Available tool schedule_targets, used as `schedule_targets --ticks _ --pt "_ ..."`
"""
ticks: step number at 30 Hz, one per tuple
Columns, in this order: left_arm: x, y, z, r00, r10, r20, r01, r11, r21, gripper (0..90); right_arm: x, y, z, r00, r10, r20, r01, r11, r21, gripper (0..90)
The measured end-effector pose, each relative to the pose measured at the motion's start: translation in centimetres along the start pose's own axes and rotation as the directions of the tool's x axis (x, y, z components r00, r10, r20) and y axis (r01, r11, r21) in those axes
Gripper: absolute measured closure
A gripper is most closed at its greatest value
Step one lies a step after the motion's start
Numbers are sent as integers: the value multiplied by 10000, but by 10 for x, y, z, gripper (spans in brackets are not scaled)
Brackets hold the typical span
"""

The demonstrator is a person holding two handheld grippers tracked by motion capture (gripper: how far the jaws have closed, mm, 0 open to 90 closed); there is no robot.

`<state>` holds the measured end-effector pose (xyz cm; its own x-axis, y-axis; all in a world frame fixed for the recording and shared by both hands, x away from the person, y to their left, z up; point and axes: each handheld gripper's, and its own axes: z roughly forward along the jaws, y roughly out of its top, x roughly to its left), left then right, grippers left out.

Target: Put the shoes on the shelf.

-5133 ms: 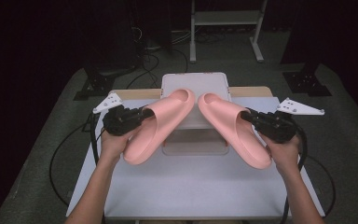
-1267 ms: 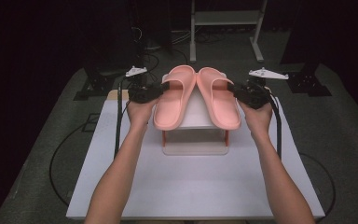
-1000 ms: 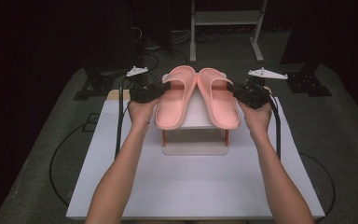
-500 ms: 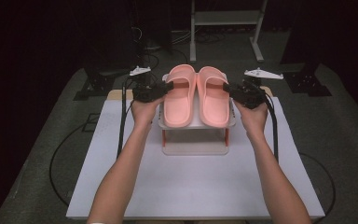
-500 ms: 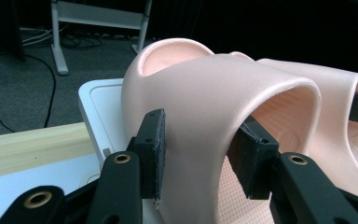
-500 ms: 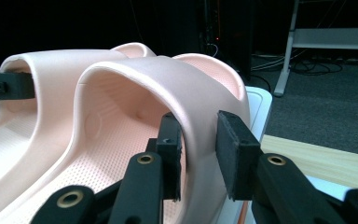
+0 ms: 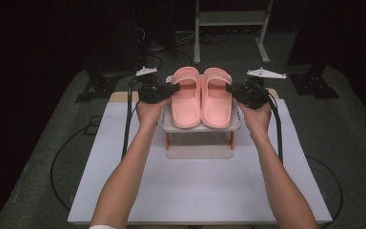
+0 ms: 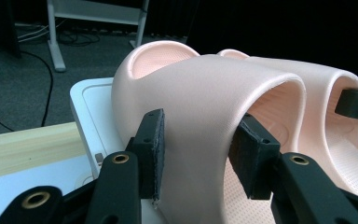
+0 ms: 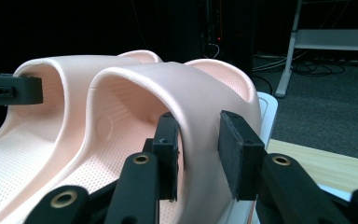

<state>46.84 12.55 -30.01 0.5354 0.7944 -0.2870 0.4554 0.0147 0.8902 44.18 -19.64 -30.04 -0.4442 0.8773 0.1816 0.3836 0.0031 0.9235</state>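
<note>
Two pink slides sit side by side, touching, on the top shelf of a small white rack [image 7: 201, 128] at the far middle of the white table [image 7: 200, 191].

Left slide [image 7: 187, 98]: at 3 o'clock from the left gripper [image 7: 171, 89], whose jaws straddle the outer wall of the strap; in the left gripper view the pads [image 8: 152, 156] lie against the strap on both sides. Clamped on it.

Right slide [image 7: 217, 98]: at 9 o'clock from the right gripper [image 7: 230, 88]. Its jaws have just been opening with the strap wall between them; the inner pad [image 9: 168, 154] touches, the outer pad shows a gap. Released.

Long axes run 6 to 12 o'clock in the high view, parallel; which end is the toe I cannot tell.
</note>
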Motion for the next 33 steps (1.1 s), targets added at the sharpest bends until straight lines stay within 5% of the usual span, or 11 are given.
schedule_targets --ticks 17,24,33 --pt "5 0 3 9999 -59 85 59 9999 93 561 1 0 7 9999 96 35 -95 9996 -258 643" --pt "2 3 -6 9994 238 258 -234 9996 -152 546 -4 0 4 9991 263 -323 -268 9995 -136 612" --pt "3 -4 -9 9994 153 299 -149 9998 -126 526 -6 -6 -2 9986 354 -406 -359 9993 -120 588"
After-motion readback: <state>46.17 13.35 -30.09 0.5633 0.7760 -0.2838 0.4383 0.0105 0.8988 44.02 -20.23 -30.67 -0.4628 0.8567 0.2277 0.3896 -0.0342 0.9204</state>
